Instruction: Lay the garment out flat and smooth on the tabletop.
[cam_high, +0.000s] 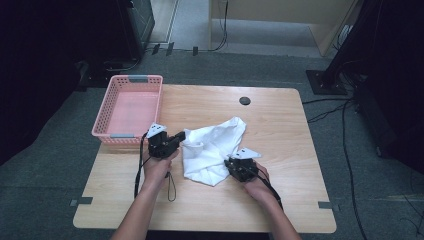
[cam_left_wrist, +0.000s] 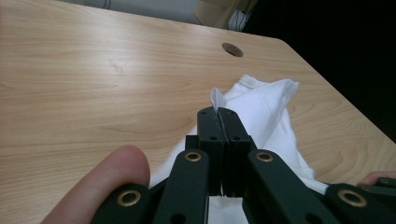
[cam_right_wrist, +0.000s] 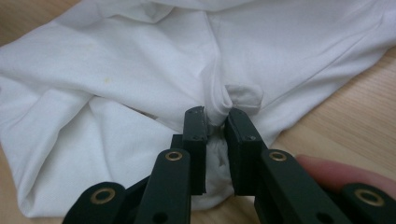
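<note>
A light wooden table with rounded corners (cam_high: 280, 200) carries two things. A crumpled white cloth garment (cam_high: 212, 150) lies near the table's middle, slightly toward the near edge. A pink plastic lattice basket (cam_high: 112, 107) sits at the far left corner, overhanging the left edge. A small dark round hole (cam_high: 245, 100) is set near the far edge.

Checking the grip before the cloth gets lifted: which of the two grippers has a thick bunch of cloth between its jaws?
The right gripper: a wad of white cloth keeps its jaws apart, while the left gripper pinches a thin edge.
</note>
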